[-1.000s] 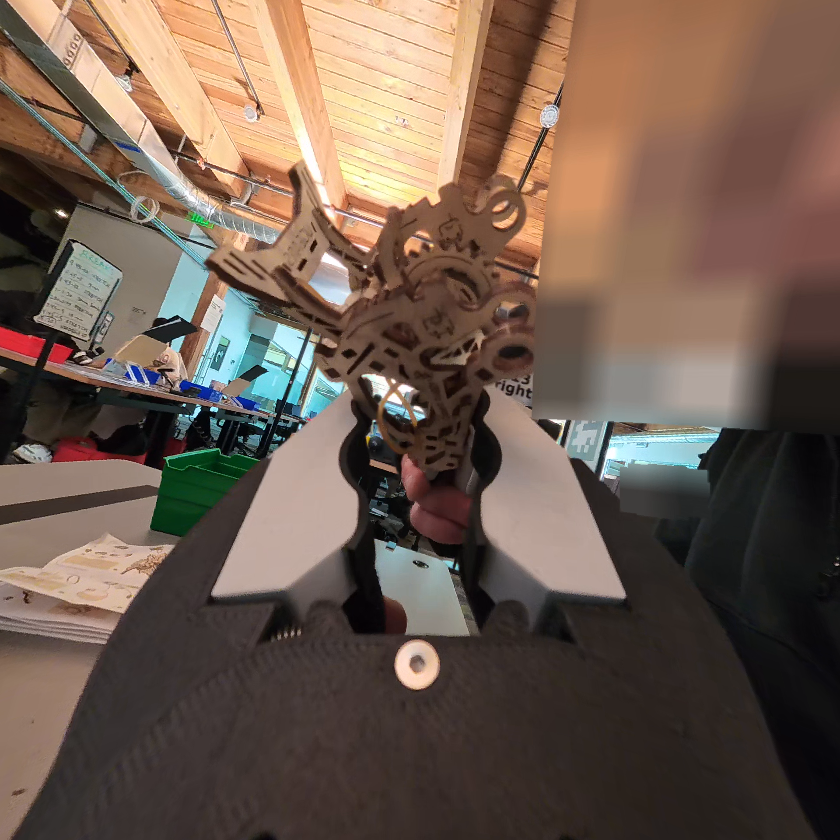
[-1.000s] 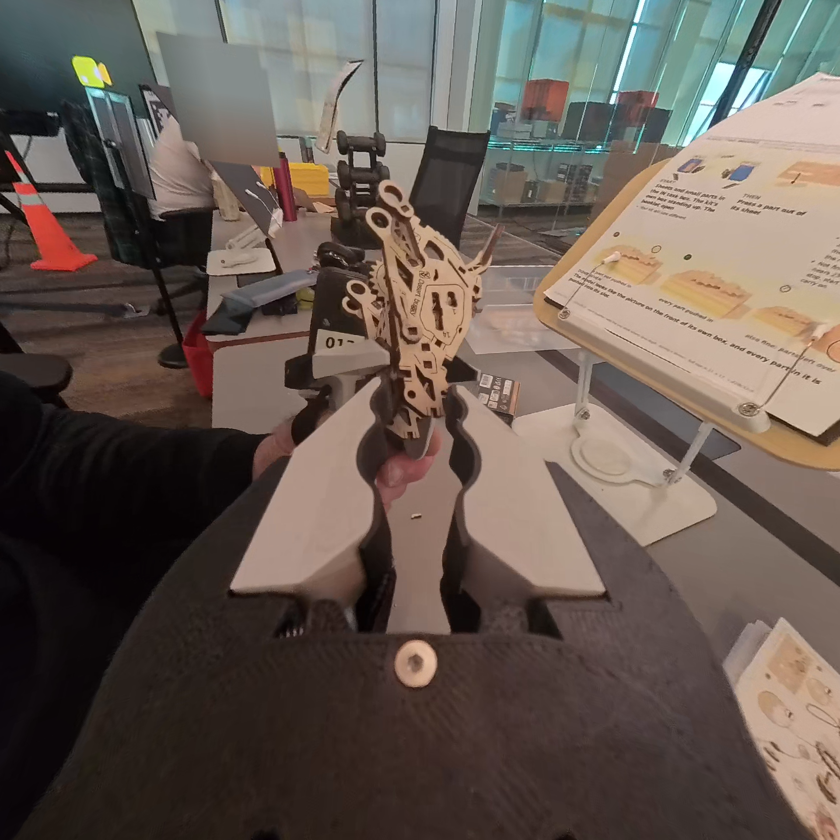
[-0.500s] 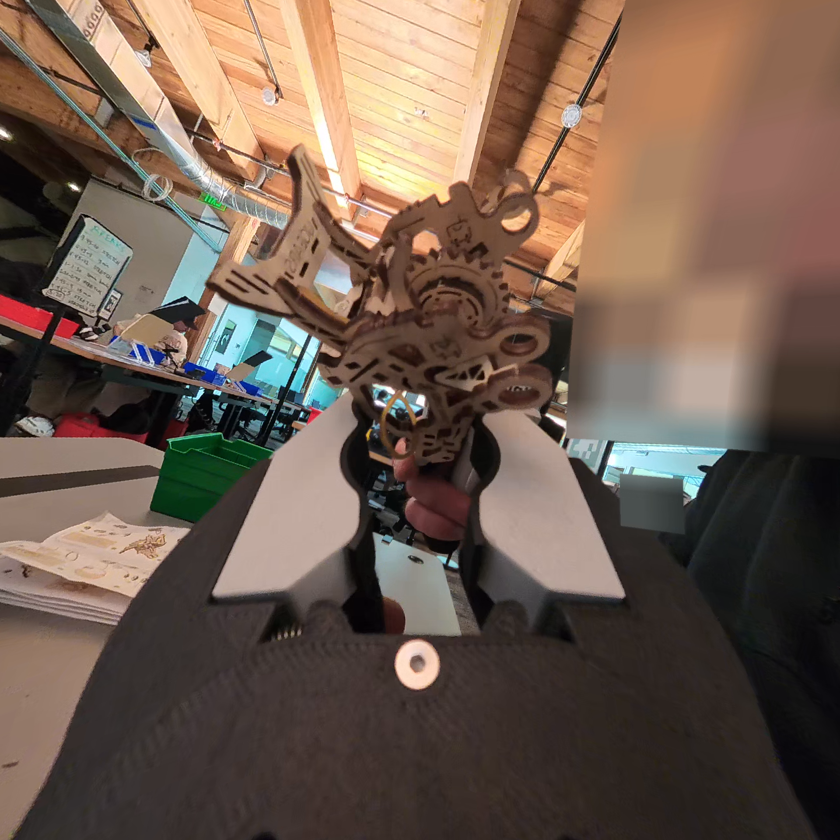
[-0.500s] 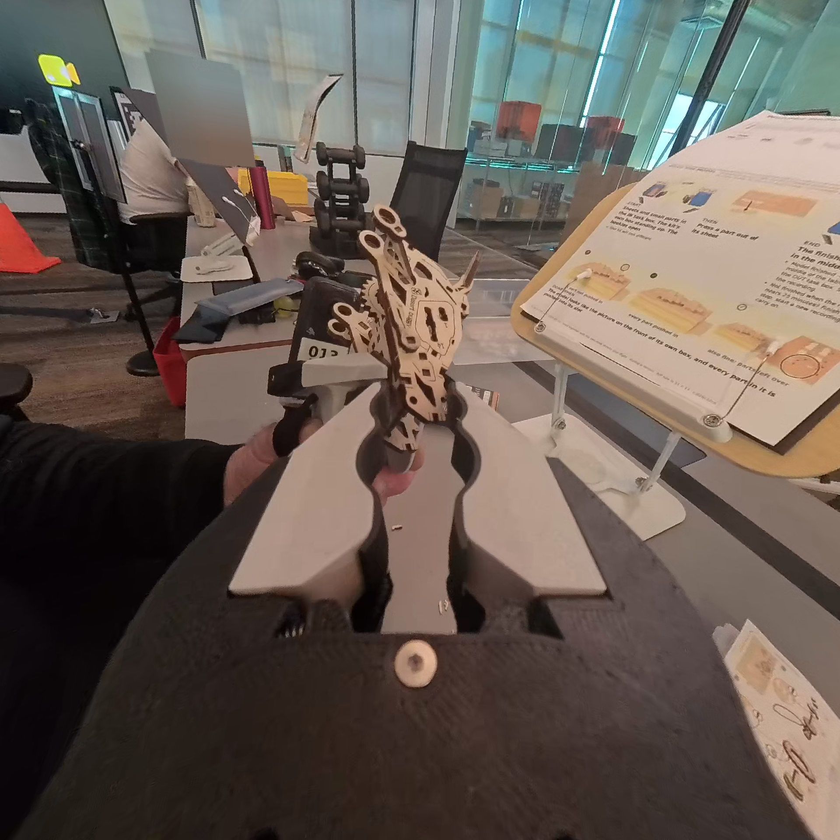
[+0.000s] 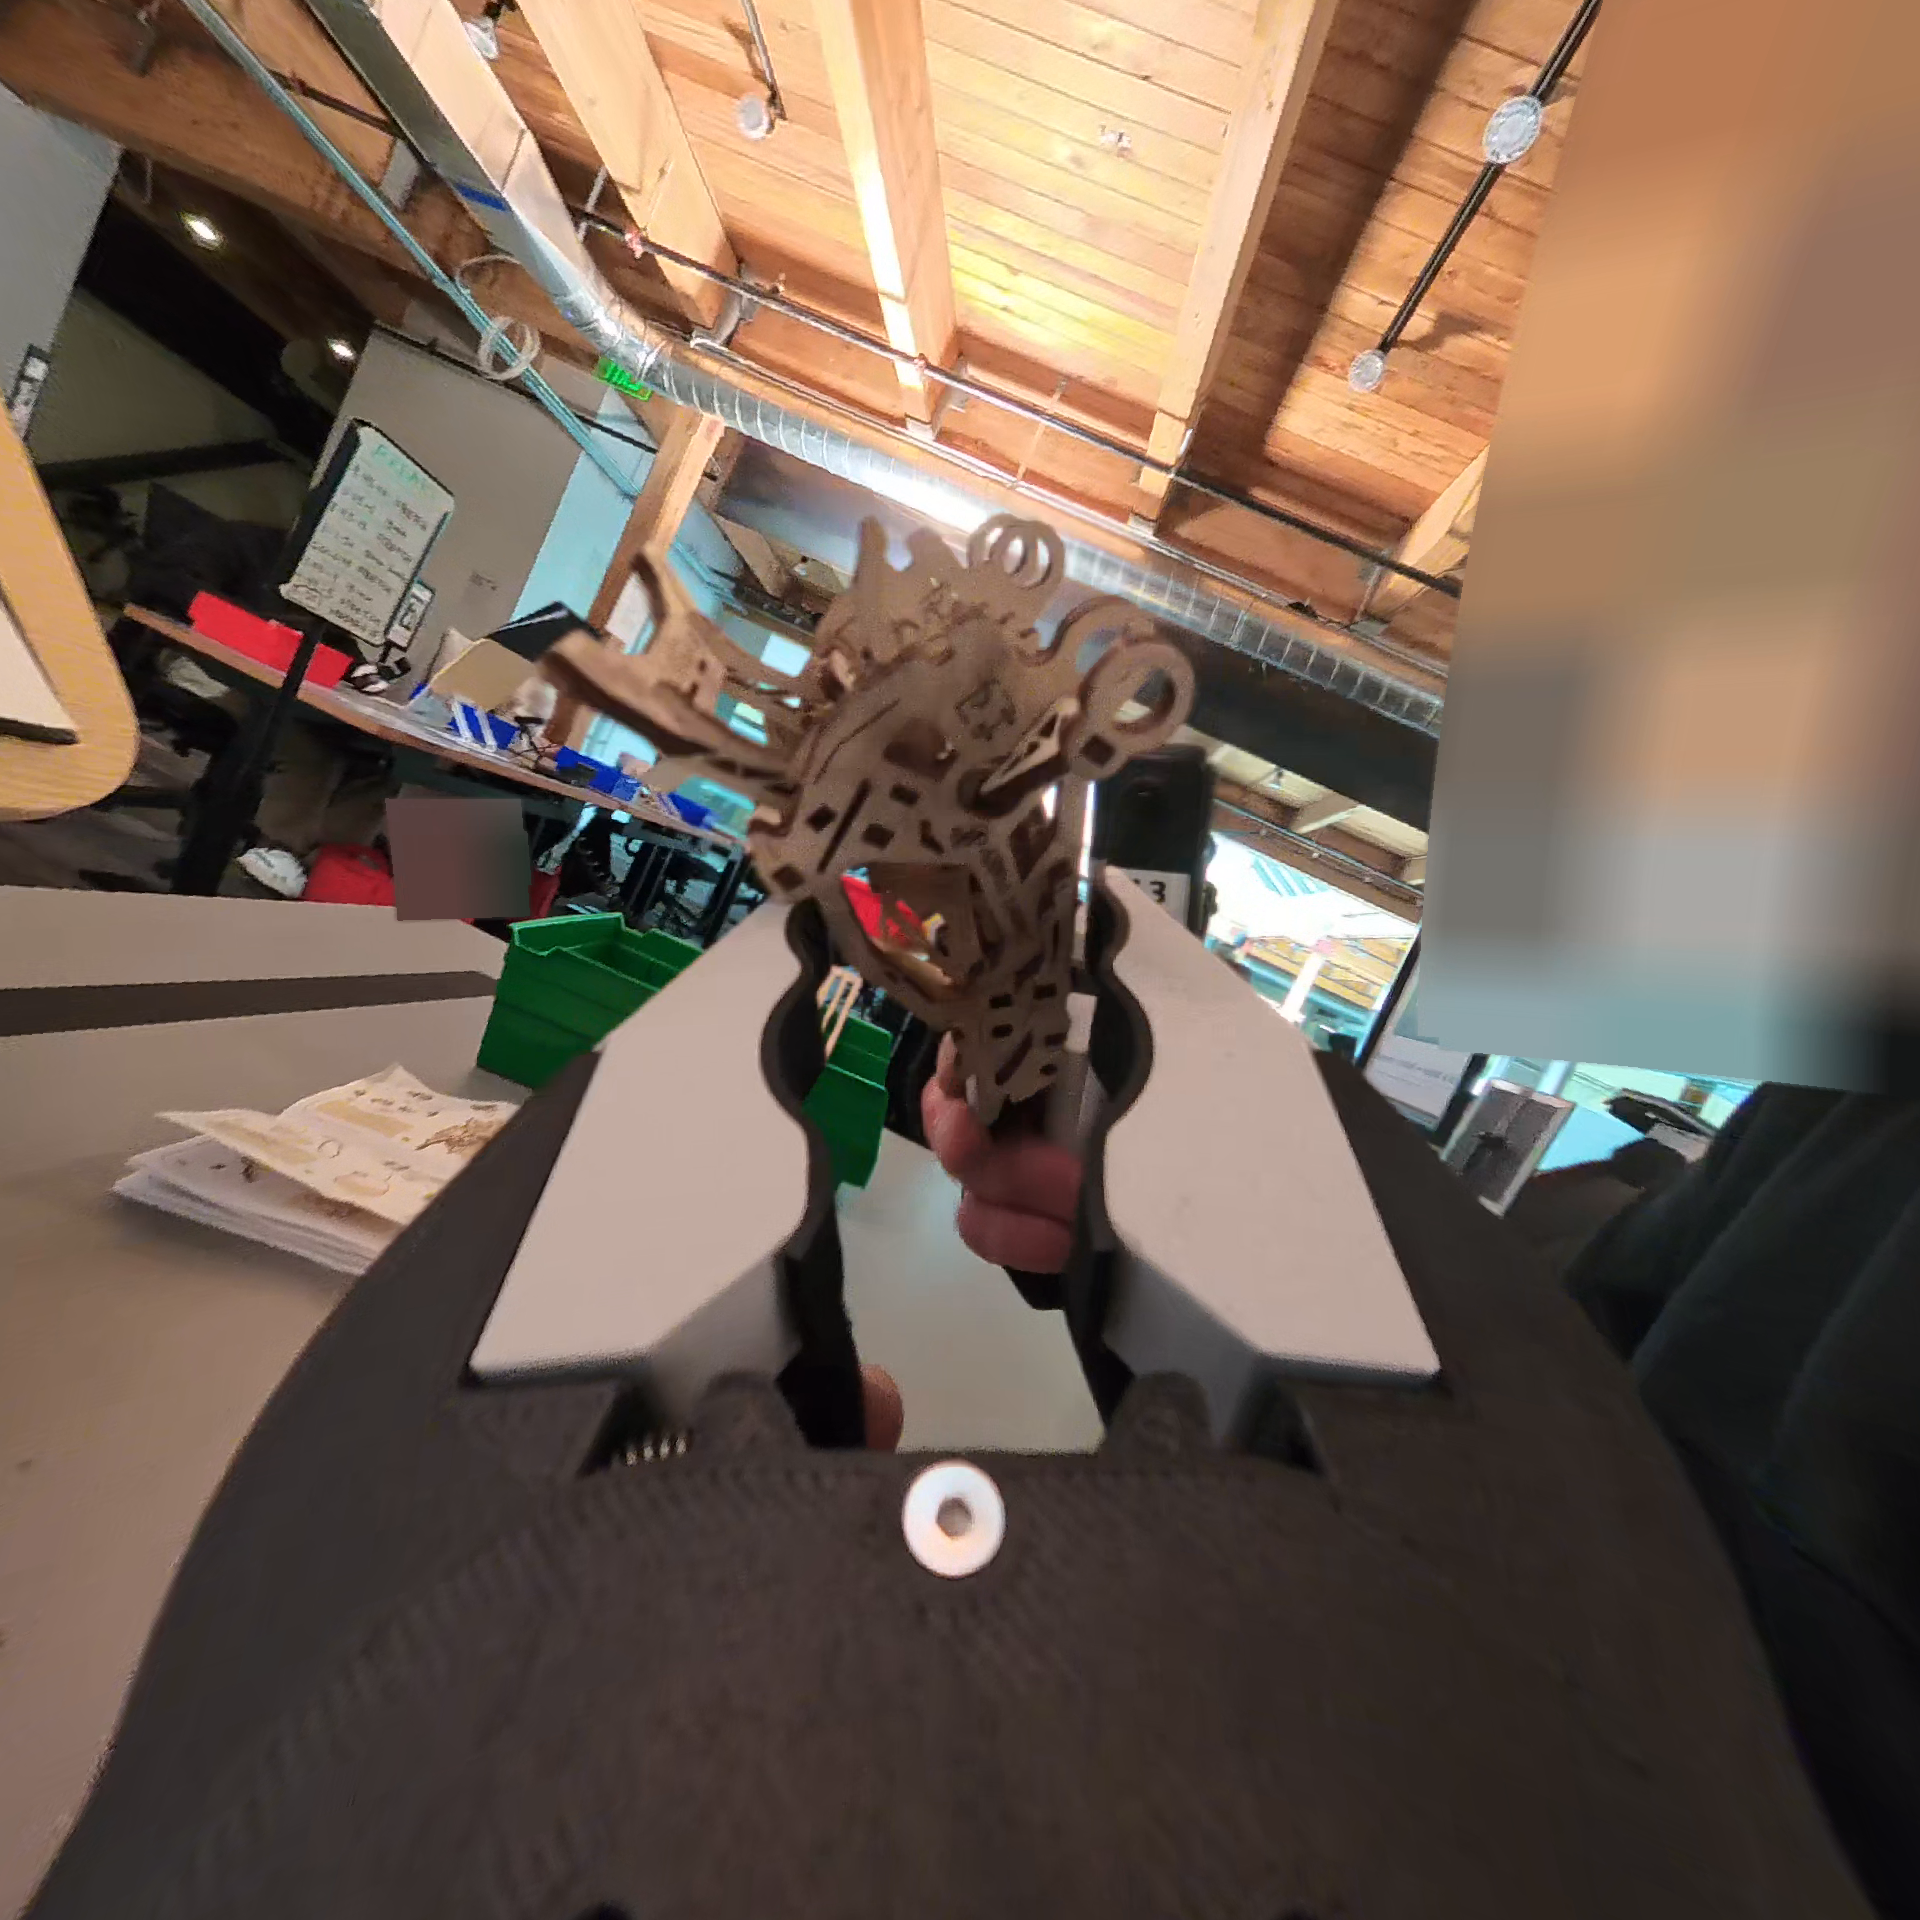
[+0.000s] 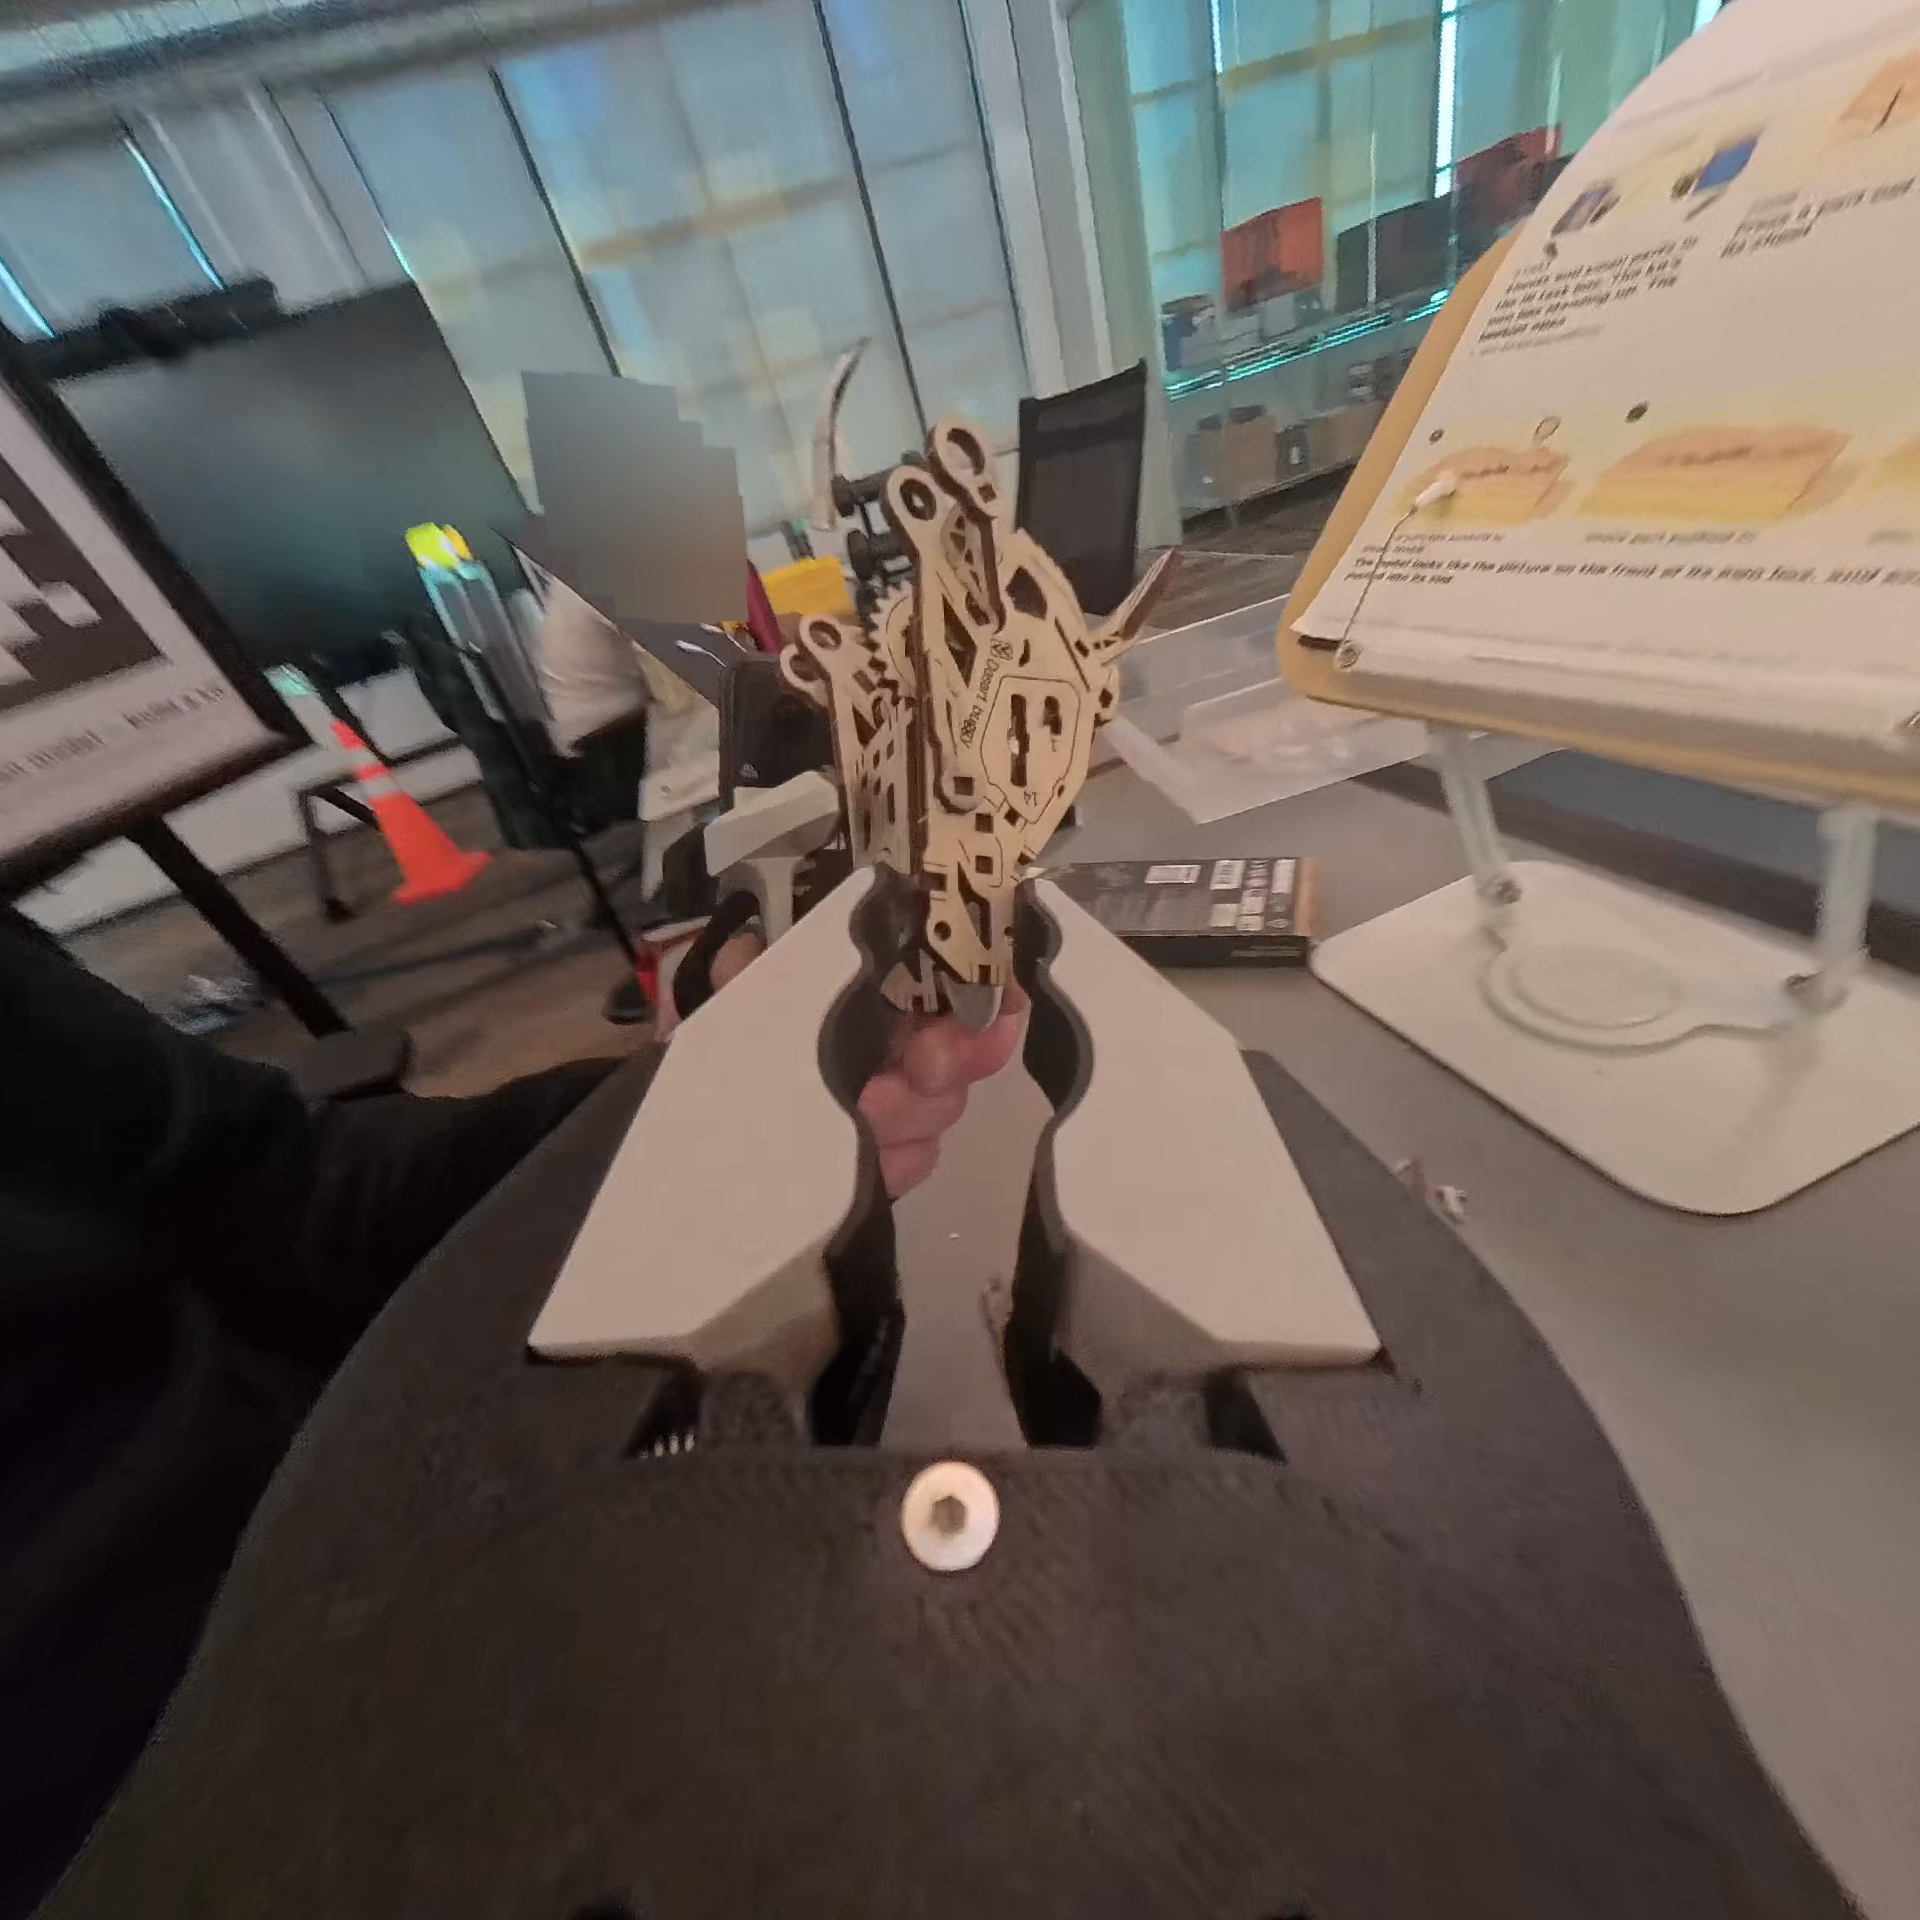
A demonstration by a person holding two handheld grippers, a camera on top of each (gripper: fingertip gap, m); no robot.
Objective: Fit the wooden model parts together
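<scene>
A part-built wooden model (image 5: 935,790) of pale laser-cut ply is held up in the air between both grippers. In the right wrist view my right gripper (image 6: 951,935) is shut on the lower end of the model (image 6: 966,748), with both pads against its flat sides. In the left wrist view the model's lower end stands between the jaws of my left gripper (image 5: 951,935). It lies near the right pad, and a gap shows at the left pad (image 5: 790,997). The right gripper (image 5: 1153,821) shows behind the model. The left gripper (image 6: 764,831) shows behind it in the right wrist view.
A green bin (image 5: 582,997) and a stack of instruction sheets (image 5: 312,1153) lie on the grey table at the left. An instruction board on a white stand (image 6: 1662,1039) and a black box (image 6: 1195,909) stand at the right. An orange cone (image 6: 416,831) stands on the floor beyond. My left and right fingertips are right by each other.
The left jaws have opened a little, and the model has turned in the left view and shows its flat face. The right gripper has kept its hold and swung, with the background shifting.
</scene>
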